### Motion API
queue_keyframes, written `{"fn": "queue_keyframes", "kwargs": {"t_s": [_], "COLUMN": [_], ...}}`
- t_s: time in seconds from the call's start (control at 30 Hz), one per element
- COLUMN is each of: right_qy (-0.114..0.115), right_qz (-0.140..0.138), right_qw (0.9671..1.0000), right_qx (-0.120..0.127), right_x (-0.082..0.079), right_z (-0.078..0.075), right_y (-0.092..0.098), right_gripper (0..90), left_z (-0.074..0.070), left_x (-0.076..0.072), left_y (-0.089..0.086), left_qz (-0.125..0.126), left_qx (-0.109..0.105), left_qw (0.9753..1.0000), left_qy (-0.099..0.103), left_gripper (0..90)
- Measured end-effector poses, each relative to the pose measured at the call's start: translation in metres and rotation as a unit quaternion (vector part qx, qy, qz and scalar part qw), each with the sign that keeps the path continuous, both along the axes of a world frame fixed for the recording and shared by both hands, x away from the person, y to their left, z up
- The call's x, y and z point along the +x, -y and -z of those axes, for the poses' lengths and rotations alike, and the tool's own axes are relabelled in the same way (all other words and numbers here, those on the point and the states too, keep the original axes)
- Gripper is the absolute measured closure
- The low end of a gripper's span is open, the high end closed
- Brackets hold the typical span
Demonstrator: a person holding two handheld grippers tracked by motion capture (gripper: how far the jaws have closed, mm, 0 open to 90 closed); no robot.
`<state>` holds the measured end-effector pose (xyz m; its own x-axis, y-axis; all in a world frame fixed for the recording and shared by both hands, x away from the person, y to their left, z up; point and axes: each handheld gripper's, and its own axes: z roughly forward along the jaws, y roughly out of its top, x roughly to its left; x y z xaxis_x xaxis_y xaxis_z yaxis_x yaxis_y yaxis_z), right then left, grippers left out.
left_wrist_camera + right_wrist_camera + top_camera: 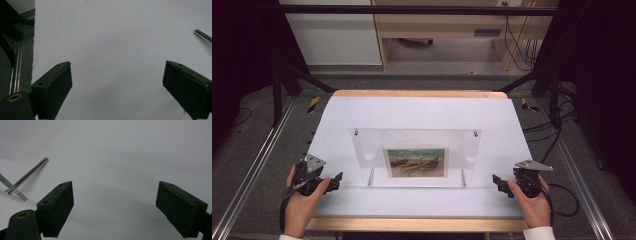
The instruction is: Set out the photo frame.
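A clear acrylic picture frame [414, 156] stands in the middle of the white table top [422, 112], propped on two metal rod legs [371, 176]. A small painting of boats [416, 162] sits inside it. My left gripper [337, 181] rests at the near left of the table, held by a hand, with its jaws wide apart over bare white surface [117, 75]. At the near right my right gripper [495, 181] is also open, nothing between its jaws [115, 200]. One rod leg [31, 173] and the frame's clear edge [12, 190] appear at the left of the right gripper view.
The table has a wooden rim [417, 93] and aluminium rails [257, 160] run along both sides. Cables [562, 200] trail on the grey floor at the right. A wooden desk [437, 30] stands beyond the table.
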<state>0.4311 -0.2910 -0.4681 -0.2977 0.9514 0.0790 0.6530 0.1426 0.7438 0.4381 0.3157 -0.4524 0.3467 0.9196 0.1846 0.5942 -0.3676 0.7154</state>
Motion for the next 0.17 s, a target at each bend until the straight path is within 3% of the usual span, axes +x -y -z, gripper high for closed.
{"fn": "queue_keyframes", "kwargs": {"t_s": [0.07,0.17], "right_qy": [-0.01,-0.004], "right_qz": [0.003,0.006], "right_qw": [0.9997,0.9996], "right_qx": [-0.023,-0.026], "right_x": [0.0004,0.0002], "right_z": [0.0024,0.0018], "right_y": [-0.0011,-0.0002], "right_gripper": [15.8,15.8], "left_z": [0.0001,-0.0001], "left_x": [-0.0005,0.0], "left_y": [0.0001,-0.0003], "left_qz": [-0.002,-0.003], "left_qx": [0.002,-0.001], "left_qw": [1.0,1.0], "left_qy": [0.005,0.009], "left_gripper": [8.3,8.3]}}
